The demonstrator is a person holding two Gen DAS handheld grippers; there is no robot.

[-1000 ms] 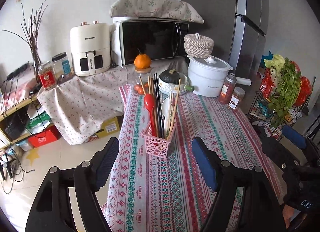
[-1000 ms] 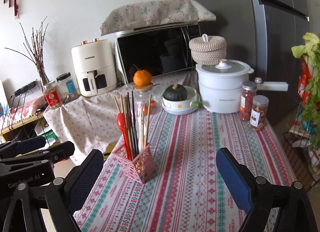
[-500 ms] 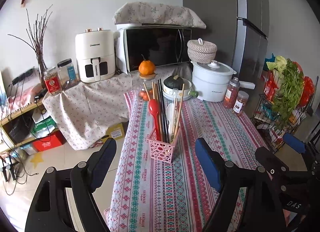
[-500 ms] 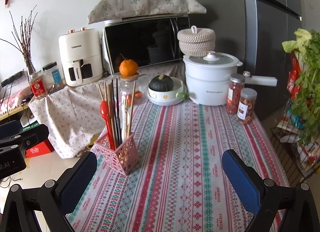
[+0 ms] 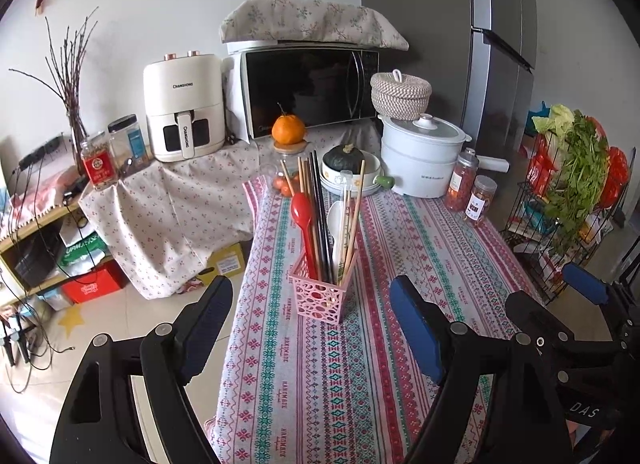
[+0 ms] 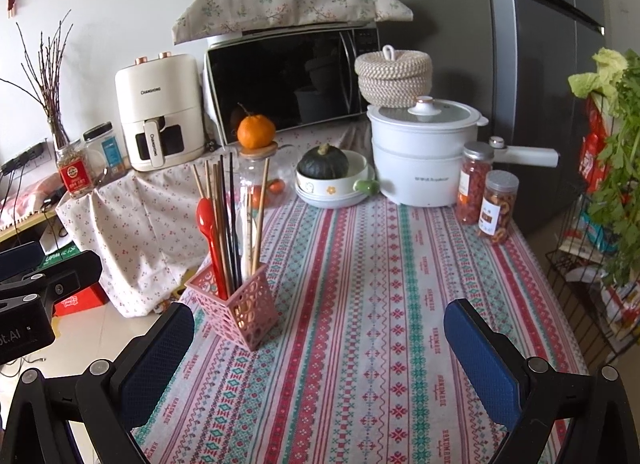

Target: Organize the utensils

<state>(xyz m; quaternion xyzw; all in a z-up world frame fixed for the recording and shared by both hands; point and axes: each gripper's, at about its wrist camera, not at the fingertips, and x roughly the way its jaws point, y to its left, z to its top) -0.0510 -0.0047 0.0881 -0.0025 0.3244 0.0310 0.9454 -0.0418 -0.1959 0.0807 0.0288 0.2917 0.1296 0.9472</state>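
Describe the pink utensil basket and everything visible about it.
The pink utensil basket is a small square holder, plastic by its look, with cut-out openwork walls. It stands upright on the striped tablecloth near the table's left edge. Standing in it are a red spoon, a white spoon, dark chopsticks and wooden chopsticks. Neither claw touches it.
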